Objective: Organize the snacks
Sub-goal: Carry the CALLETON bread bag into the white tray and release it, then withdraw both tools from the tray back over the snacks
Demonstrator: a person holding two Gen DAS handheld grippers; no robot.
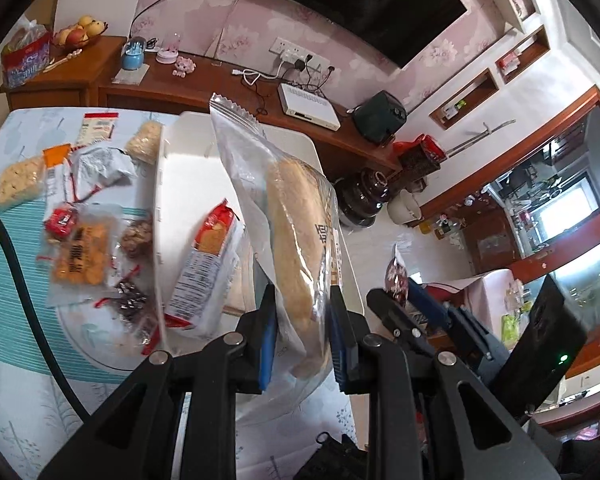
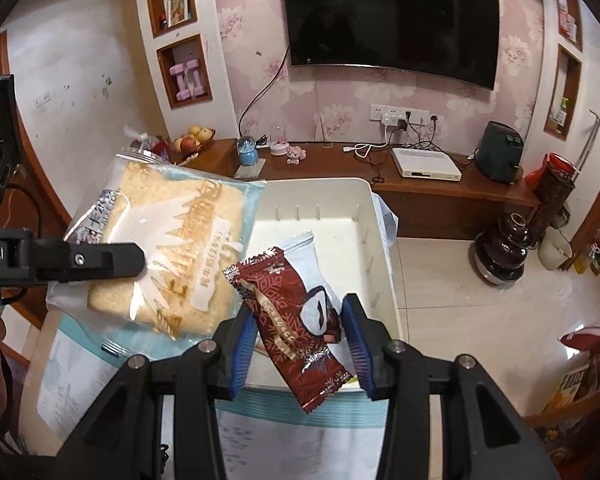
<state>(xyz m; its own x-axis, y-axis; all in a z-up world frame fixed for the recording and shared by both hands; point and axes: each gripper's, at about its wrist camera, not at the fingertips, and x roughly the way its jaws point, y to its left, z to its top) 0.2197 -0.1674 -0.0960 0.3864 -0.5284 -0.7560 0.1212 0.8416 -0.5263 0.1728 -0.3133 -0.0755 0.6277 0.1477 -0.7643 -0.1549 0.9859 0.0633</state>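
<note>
Left tongs (image 1: 303,320) clamp bread packet (image 1: 292,232) | right tongs (image 2: 300,344) pinch red snack packet (image 2: 296,320) | both above white bin (image 2: 376,216)

One white bin (image 2: 384,240), two held snack packets, roughly eight packets on the table (image 1: 4,300).

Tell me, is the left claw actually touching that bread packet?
Touching. The left wrist view shows the left gripper with both blue pads pressed against the bread packet.
</note>
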